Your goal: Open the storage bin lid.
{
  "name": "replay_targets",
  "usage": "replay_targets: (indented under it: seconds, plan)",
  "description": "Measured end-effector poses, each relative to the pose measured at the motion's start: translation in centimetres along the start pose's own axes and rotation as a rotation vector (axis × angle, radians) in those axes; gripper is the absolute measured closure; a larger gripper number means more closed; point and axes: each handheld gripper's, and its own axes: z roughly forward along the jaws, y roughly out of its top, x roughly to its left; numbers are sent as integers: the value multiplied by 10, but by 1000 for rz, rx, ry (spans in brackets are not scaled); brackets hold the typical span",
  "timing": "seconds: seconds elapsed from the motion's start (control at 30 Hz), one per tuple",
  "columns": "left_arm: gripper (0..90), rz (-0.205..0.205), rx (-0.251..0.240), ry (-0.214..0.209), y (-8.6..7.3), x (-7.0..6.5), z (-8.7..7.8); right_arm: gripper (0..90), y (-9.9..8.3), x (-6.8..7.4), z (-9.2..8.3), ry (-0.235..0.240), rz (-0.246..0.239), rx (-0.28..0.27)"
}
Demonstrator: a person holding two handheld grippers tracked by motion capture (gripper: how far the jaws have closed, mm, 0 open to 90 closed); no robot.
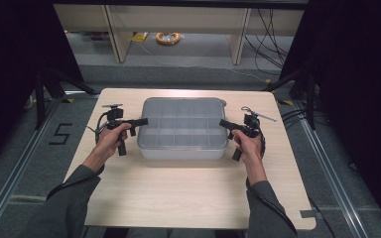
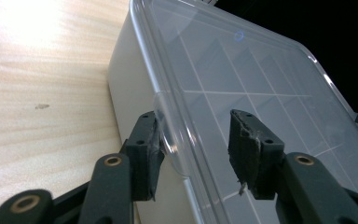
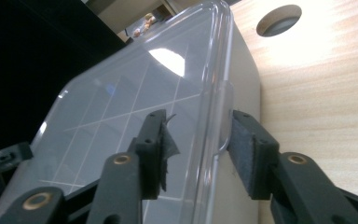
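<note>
A pale wood-grain table (image 1: 188,188) with rounded corners stands on grey floor. A translucent compartment box (image 1: 183,128) with a clear lid lies flat on its far middle. A round hole (image 3: 278,19) pierces the tabletop just beyond the box's far right corner.

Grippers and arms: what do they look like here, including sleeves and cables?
Both the left gripper and the right gripper are black, with flat black jaws joined by brass-coloured rivets and worn, frayed dark pads. A small grey plate tops the left one. A black cable trails along the right forearm. The person wears grey long sleeves.
</note>
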Motion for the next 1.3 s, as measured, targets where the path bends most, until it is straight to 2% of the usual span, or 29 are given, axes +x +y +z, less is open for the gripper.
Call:
replay_targets:
  seconds: [0.03, 0.07, 0.1, 0.17, 0.2, 0.23, 0.27, 0.3, 0.33, 0.37, 0.4, 0.5, 0.57, 0.6, 0.73, 0.77, 0.83, 0.87, 0.9, 0.93, 0.97, 1.03, 1.07, 1.17, 1.23, 1.27, 1.3]
  plan:
    - [553, -3, -6, 1, 0, -1, -1, 629, 0, 2, -2, -7, 20, 1]
    - [559, 10, 8, 1, 1, -1, -3, 636, 0, 1, -3, -6, -3, -2]
    - [566, 10, 8, 1, 1, -1, -3, 636, 2, -2, -3, -6, -60, -25]
    - [572, 8, -10, 13, 2, -4, -4, 638, 2, -2, -3, -6, -63, -27]
    - [575, 0, -13, 6, 2, -4, -7, 660, 2, 4, -7, -6, -13, -30]
    - [576, 0, -13, 6, 2, -4, -7, 660, 2, 4, -7, -6, -13, -30]
    - [576, 1, -11, 5, 2, -4, -8, 674, 2, 5, -8, 31, 29, -55]
    - [580, -5, -14, 0, 3, -5, -10, 677, 2, 8, -10, 41, 53, -61]
    - [583, 7, -9, -6, 4, -6, -12, 677, 4, 9, -11, 38, 22, -74]
    - [587, 8, -18, -5, 5, -7, -14, 679, 5, 13, -14, 34, 30, -66]
    - [600, 25, -22, -11, 7, -10, -20, 686, 6, 16, -18, 45, 1, -83]
    - [614, 30, -41, -12, 9, -16, -25, 691, 8, 20, -22, 42, -5, -87]
    - [627, 47, -50, -19, 10, -21, -31, 693, 9, 22, -26, 53, -15, -105]
    - [638, 65, -58, -25, 11, -25, -38, 694, 10, 25, -30, 52, -3, -104]
    - [653, 78, -76, -39, 12, -31, -49, 695, 10, 29, -37, 69, -8, -121]
    - [657, 76, -85, -43, 13, -33, -52, 695, 11, 27, -38, 75, -50, -133]
    - [656, 93, -91, -51, 13, -37, -59, 694, 10, 32, -43, 73, -37, -133]
    - [657, 97, -93, -55, 13, -39, -62, 694, 10, 35, -46, 82, -10, -127]
    - [658, 102, -99, -56, 12, -41, -65, 694, 11, 34, -47, 84, -46, -142]
    - [658, 107, -103, -58, 12, -42, -68, 695, 10, 37, -50, 93, -32, -141]
    - [658, 112, -106, -55, 11, -44, -71, 694, 10, 38, -52, 95, -51, -145]
    - [661, 120, -111, -56, 9, -46, -76, 695, 8, 42, -56, 99, -39, -144]
    - [662, 123, -103, -56, 9, -46, -78, 696, 8, 41, -57, 99, -73, -155]
    - [664, 119, -104, -70, 7, -45, -82, 698, 4, 47, -63, 115, -38, -137]
    - [662, 121, -93, -63, 5, -45, -83, 701, 3, 48, -65, 108, -47, -134]
    - [657, 124, -90, -69, 3, -45, -84, 702, 1, 47, -66, 112, -76, -146]
    - [657, 124, -90, -69, 3, -45, -84, 702, 1, 47, -66, 112, -76, -146]
